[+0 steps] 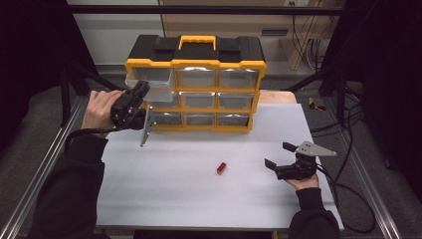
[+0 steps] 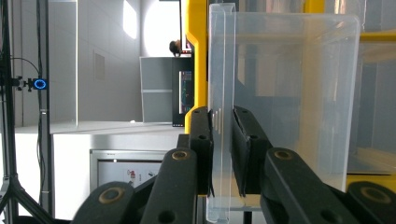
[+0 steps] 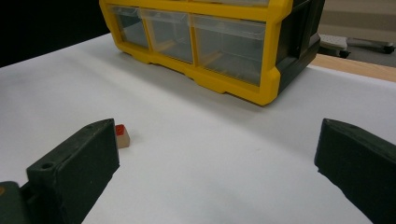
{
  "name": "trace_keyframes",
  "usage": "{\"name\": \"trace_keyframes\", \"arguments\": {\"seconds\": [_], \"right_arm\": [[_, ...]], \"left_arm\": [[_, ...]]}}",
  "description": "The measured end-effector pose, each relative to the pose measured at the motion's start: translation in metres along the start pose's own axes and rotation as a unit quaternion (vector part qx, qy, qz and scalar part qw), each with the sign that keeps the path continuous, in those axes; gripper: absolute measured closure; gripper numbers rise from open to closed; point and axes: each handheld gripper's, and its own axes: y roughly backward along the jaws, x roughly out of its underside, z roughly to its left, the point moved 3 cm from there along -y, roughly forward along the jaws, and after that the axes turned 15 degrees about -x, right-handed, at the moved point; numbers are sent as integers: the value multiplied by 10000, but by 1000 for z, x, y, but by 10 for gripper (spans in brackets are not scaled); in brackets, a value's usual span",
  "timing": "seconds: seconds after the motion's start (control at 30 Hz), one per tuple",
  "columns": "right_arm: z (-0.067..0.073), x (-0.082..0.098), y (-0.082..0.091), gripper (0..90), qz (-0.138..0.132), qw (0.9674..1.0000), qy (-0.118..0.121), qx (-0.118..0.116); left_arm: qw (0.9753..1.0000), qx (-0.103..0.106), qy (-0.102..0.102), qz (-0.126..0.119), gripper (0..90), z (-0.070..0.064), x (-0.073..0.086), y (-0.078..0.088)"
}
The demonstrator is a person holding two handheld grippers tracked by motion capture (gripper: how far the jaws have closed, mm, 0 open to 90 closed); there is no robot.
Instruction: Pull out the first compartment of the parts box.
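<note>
The clear plastic drawer at the top left of the yellow-and-black organizer cabinet is the thing in hand: it stands pulled partway out of its slot toward the near side, and its front lip is pinched between the jaws of the left gripper, whose pads press on either face of the thin clear wall. From the high view that left gripper sits at the cabinet's left end, held up off the white table by the person's left hand. Outward from there, the other drawers in the three rows look shut. Well to the right and nearer, the right gripper rests low over the table with its jaws spread wide and nothing between them; a small red block lies on the table to its left, apart from it, and shows just past one jaw in the right gripper view. The step looks like opening the drawer, probably so the block can go in. The next move would call for the left to hold the drawer steady or draw it a little farther out without tipping it, while the right closes on the block.
</note>
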Motion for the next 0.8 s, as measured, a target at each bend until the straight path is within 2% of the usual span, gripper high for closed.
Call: {"name": "trace_keyframes", "arguments": {"seconds": [0.8], "right_arm": [[0,0,0,3,0,10000,-5,-1]], "left_arm": [[10000,-16,19,-36,794,2,-2,14]]}}
